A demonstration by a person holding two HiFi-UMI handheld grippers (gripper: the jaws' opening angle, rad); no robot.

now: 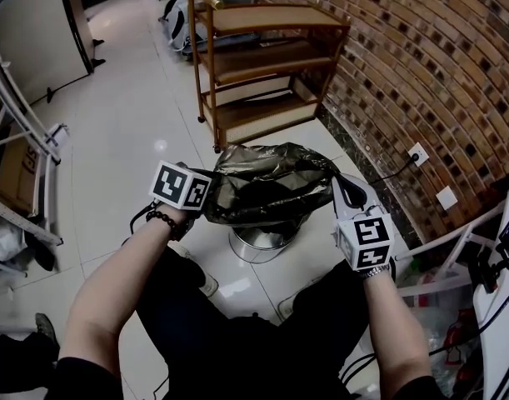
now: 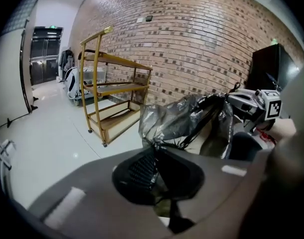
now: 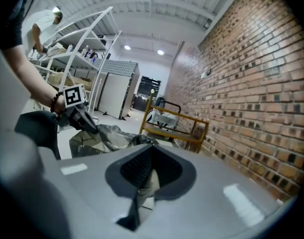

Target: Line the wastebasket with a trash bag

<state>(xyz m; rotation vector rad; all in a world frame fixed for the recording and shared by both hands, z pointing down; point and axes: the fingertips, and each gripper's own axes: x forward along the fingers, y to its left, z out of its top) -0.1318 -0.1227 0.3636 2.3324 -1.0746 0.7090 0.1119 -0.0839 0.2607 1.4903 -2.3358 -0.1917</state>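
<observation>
A dark translucent trash bag (image 1: 269, 183) hangs stretched open between my two grippers, above a round metal wastebasket (image 1: 261, 244) on the floor. My left gripper (image 1: 211, 197) is shut on the bag's left rim; the left gripper view shows the crinkled film (image 2: 184, 118) bunching into the closed jaws (image 2: 155, 156). At the bag's right rim my right gripper (image 1: 337, 192) is shut on the film, with the bag (image 3: 109, 136) trailing away toward the other gripper (image 3: 82, 114). The bag covers most of the basket's mouth.
A wooden shelf cart on casters (image 1: 258, 65) stands just beyond the basket, against a brick wall (image 1: 421, 73) with sockets (image 1: 417, 154). White metal racks (image 1: 25, 152) stand at the left and more frames (image 1: 454, 248) at the right. The floor is glossy white tile (image 1: 125, 115).
</observation>
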